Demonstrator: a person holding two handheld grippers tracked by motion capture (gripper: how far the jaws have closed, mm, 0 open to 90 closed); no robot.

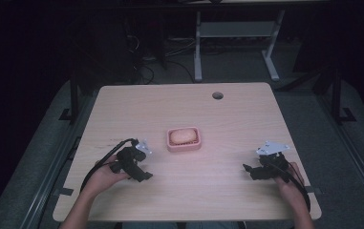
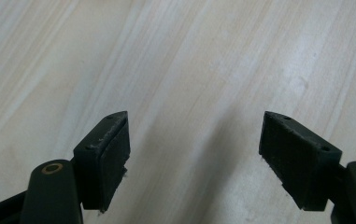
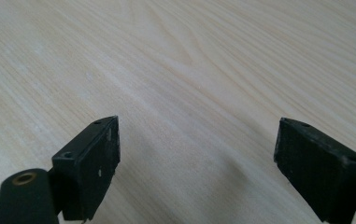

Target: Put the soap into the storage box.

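Note:
A pink dish (image 1: 184, 146) sits at the middle of the light wooden table (image 1: 184, 109), holding a tan rounded soap-like block (image 1: 182, 136). My left gripper (image 1: 144, 172) rests low on the table to the dish's lower left, held by a hand; in the left gripper view it (image 2: 194, 154) stands open over bare wood. To the dish's lower right, my right gripper (image 1: 247, 171) is held near the table's right front; the right gripper view shows it (image 3: 196, 163) open with nothing between the jaws.
A round cable hole (image 1: 217, 95) lies near the table's far edge. Beyond the table stand a white desk frame (image 1: 198, 47) and cables on a dark floor. Black cables trail from both grippers toward the front edge.

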